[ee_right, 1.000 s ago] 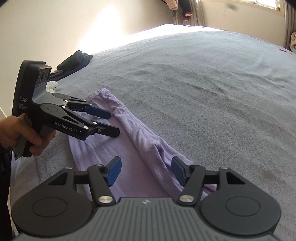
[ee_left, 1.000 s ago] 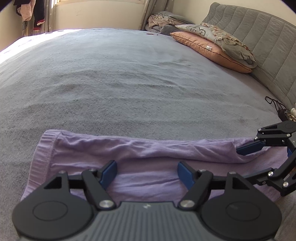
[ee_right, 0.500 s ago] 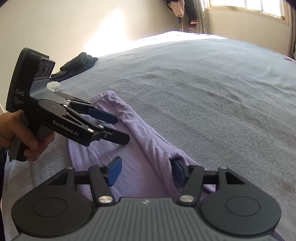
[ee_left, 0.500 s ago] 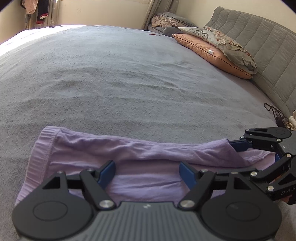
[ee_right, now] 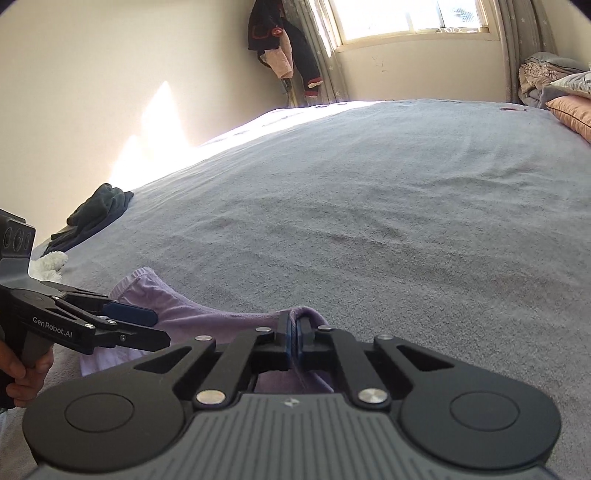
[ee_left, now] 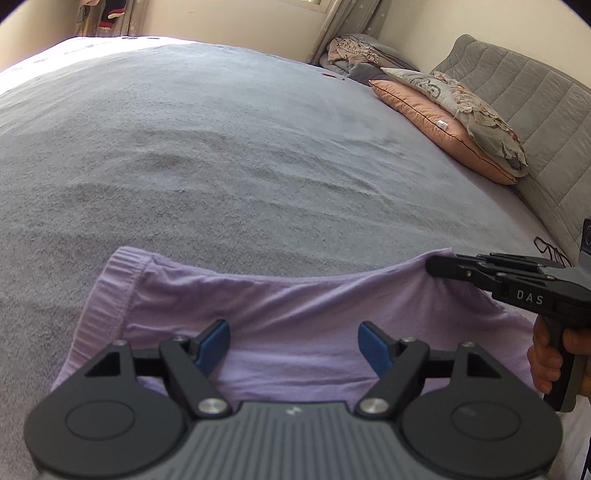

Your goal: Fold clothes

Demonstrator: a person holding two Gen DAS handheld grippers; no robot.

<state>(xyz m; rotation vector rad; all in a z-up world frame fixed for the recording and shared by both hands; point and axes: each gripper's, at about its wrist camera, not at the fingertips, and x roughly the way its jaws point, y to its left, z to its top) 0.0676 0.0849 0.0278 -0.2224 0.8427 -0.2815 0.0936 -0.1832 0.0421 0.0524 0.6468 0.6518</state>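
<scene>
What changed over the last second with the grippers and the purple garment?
The right gripper, open a second ago, has shut on the far edge of the purple garment, pinching up a corner. The left gripper stays open above the cloth. The garment still lies on the grey bed.

A home bedroom is shown: a wide bed (ee_left: 258,147) is covered by a grey blanket, pillows (ee_left: 454,110) are stacked against a padded grey headboard (ee_left: 535,122), a curtained window (ee_right: 406,18) is set in the far wall, and clothes (ee_right: 280,44) are hung in the corner.
</scene>
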